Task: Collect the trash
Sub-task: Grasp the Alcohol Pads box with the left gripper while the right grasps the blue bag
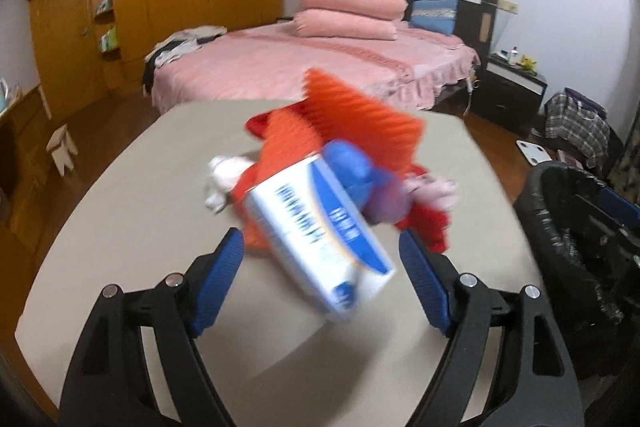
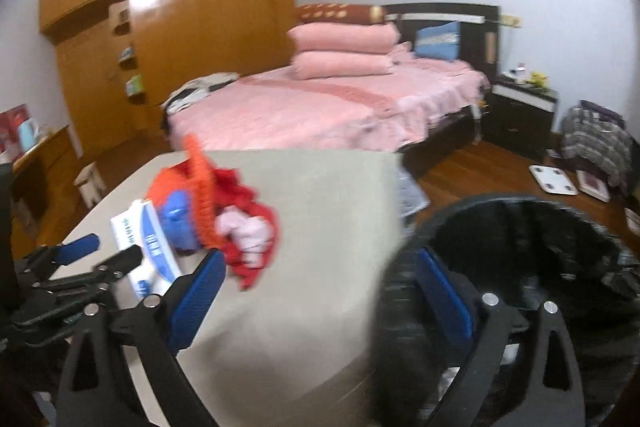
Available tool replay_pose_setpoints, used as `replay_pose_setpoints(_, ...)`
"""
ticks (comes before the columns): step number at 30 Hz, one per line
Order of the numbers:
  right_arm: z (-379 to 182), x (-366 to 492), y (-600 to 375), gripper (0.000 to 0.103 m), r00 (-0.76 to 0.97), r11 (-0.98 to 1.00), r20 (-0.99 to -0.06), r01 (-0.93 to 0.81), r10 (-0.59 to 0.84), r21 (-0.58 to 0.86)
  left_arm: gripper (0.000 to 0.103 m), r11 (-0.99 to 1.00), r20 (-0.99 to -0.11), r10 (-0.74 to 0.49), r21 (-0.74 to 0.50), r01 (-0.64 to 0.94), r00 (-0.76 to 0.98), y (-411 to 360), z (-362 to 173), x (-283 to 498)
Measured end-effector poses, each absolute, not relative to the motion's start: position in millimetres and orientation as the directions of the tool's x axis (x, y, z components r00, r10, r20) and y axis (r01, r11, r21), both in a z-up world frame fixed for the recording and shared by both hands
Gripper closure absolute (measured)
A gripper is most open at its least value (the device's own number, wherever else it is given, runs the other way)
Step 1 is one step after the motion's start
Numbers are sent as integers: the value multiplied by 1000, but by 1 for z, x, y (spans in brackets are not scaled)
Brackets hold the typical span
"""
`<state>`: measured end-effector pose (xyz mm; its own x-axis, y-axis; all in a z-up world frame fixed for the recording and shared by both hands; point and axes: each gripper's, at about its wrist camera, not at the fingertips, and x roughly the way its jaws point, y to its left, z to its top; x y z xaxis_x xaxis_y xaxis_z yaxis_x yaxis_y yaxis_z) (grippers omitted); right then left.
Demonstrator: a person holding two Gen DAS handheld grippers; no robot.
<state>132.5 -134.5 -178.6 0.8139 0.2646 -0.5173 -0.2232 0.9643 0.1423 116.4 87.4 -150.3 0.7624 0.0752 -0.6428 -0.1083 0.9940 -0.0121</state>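
Left hand-held gripper (image 1: 320, 279) is spread wide; a white-and-blue carton (image 1: 320, 239) is seen blurred between the pads, at frame centre over the table (image 1: 120, 227). Right hand-held gripper (image 2: 320, 299) is spread wide, nothing held, beside the black-lined bin (image 2: 520, 247) at lower right.

Left tongs (image 1: 320, 281) spread wide; right tongs (image 2: 320, 301) likewise.

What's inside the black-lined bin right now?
The bin shows only its crinkled black liner along the rim and upper walls. The right gripper blocks the near part, and the bottom is dark and blurred, so contents cannot be told.
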Motion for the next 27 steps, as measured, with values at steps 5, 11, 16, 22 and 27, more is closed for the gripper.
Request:
replay_pose_setpoints(5, -191, 139, -104, 9, 794, 957, -536, -263, 287, 122, 29, 995, -668, 24, -58, -84, 744, 104, -160, 127)
replay_pose_setpoints(11, -206, 142, -100, 9, 774, 962, -574, -254, 265, 102, 38, 991, -709, -73, -130, -29, 701, 104, -185, 136)
replay_pose_setpoints(16, -213, 145, -98, 9, 765, 962, -591, -259, 258, 86, 49, 983, -705, -144, -185, 15, 695, 101, -191, 144)
replay_pose_setpoints(22, -216, 146, -92, 10, 762, 961, -595, -269, 256, 69, 59, 978, -671, -171, -206, 39, 721, 101, -189, 140)
replay_pose_setpoints(27, -215, 150, -84, 10, 760, 960, -597, -273, 257, 66, 67, 980, -627, -160, -193, 47, 763, 111, -175, 127)
